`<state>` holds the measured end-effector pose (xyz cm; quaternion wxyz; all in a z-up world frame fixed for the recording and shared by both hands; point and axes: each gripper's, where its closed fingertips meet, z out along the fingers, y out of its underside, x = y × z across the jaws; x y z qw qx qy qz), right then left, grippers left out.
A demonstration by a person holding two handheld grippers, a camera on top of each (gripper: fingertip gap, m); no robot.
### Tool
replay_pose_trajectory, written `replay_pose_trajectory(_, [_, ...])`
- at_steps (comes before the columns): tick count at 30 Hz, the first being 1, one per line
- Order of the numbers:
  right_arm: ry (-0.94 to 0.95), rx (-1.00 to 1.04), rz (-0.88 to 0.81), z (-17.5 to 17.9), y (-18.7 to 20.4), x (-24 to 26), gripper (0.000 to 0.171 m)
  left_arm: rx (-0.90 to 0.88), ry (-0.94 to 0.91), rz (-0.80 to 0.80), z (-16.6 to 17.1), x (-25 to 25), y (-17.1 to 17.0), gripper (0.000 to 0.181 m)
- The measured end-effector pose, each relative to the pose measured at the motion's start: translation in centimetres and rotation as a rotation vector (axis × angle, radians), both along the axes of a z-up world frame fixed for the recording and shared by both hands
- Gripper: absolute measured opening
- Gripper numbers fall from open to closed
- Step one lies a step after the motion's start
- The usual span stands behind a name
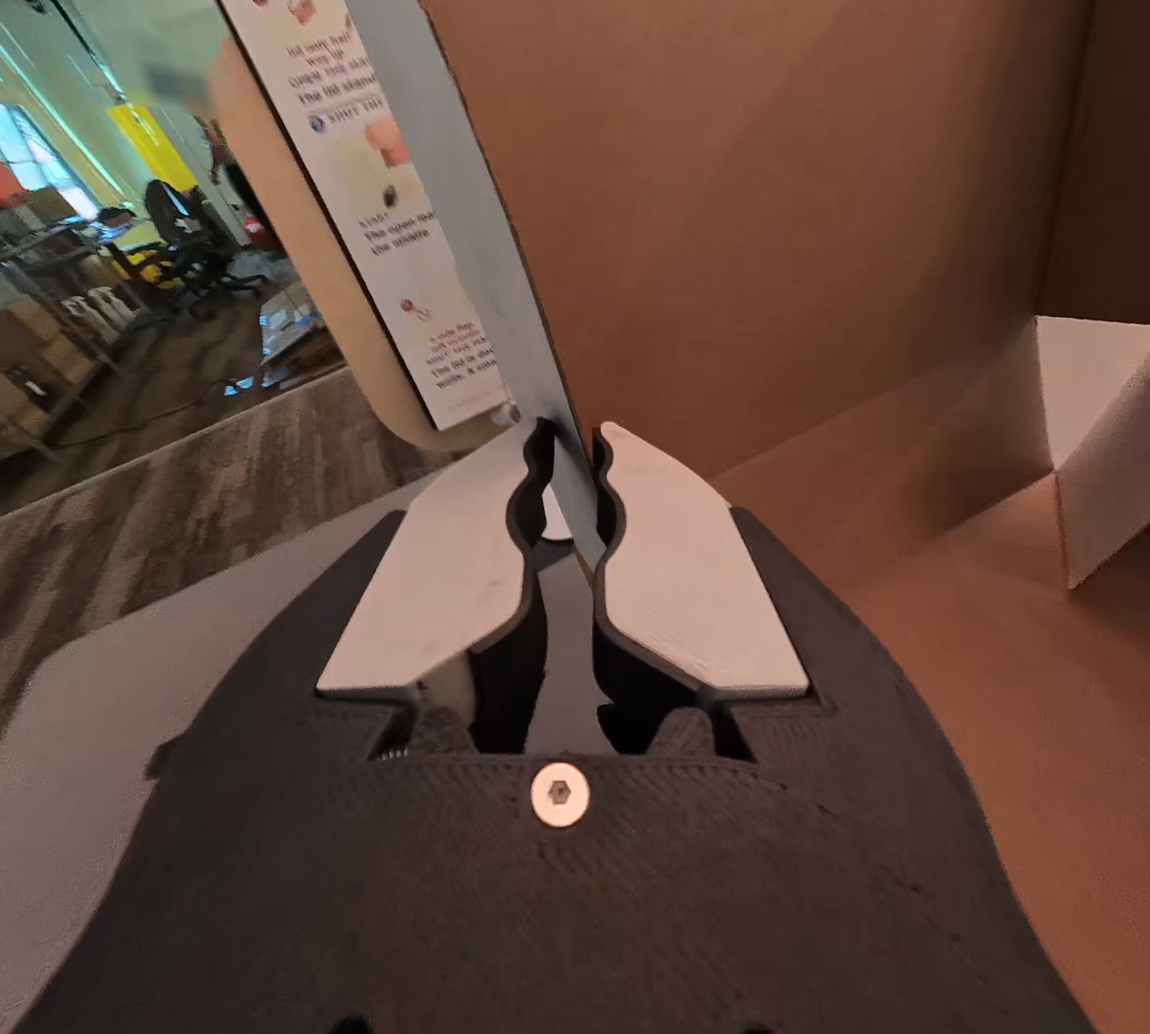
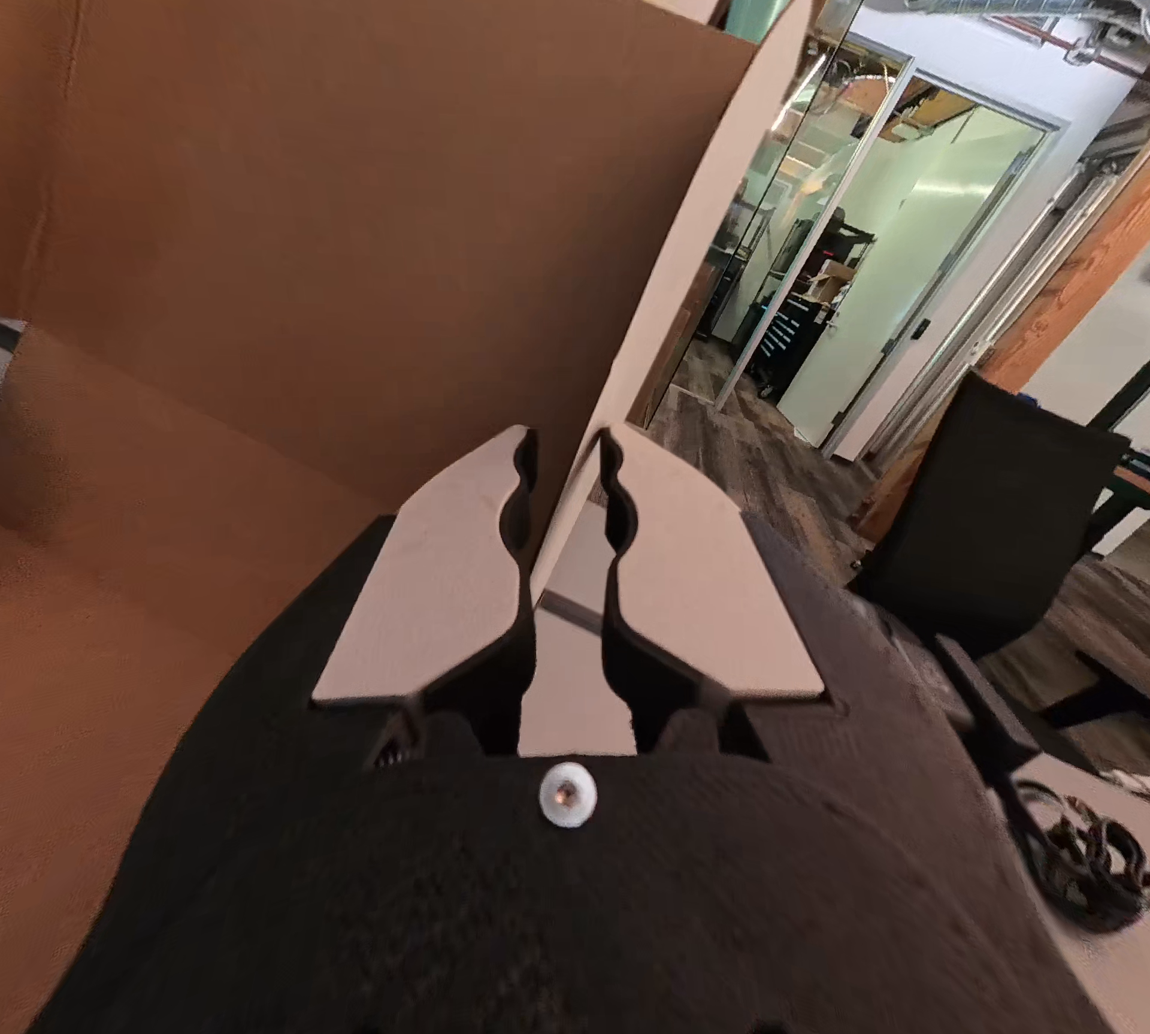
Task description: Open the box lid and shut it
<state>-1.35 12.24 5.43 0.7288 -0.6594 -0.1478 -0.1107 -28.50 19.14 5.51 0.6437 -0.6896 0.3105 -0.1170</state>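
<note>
A cardboard box, brown inside and white outside, stands open with its lid raised upright; the lid's brown inner face also fills the right wrist view. My left gripper is shut on the lid's left side flap, seen edge-on between the fingers. My right gripper is shut on the lid's right side flap, whose white outer face shows. The box's brown floor lies below between the grippers.
A white folded flap stands inside the box at the right. A printed board leans behind the box. The box sits on a grey table. A black chair and a coiled cord are to the right.
</note>
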Motion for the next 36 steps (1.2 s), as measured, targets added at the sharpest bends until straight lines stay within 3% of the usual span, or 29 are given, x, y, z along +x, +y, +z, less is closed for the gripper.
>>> replay_pose_trajectory(1, [0.010, -0.014, -0.007, -0.6, -0.5, 0.2, 0.018, -0.027, -0.006, -0.018, -0.8, 0.1, -0.4, 0.012])
replay_pose_trajectory(6, [0.001, -0.084, -0.019, -1.9, -3.2, -0.1, 0.021, -0.090, 0.003, -0.057, -1.5, 0.3, -2.5, 0.013])
replay_pose_trajectory(15, [-0.025, 0.013, 0.019, -2.0, -8.9, -1.0, 0.019, -0.063, -0.003, -0.055, -1.1, 0.5, -6.1, 0.012])
replay_pose_trajectory(25, [0.160, 0.001, 0.128, -1.8, -14.2, -1.8, 0.015, -0.068, -0.054, -0.071, -2.2, -1.8, -11.2, 0.010])
replay_pose_trajectory(36, [0.161, -0.022, 0.140, -3.4, -16.3, -2.9, 0.019, -0.053, 0.008, -0.075, -3.7, -0.3, -13.0, 0.016])
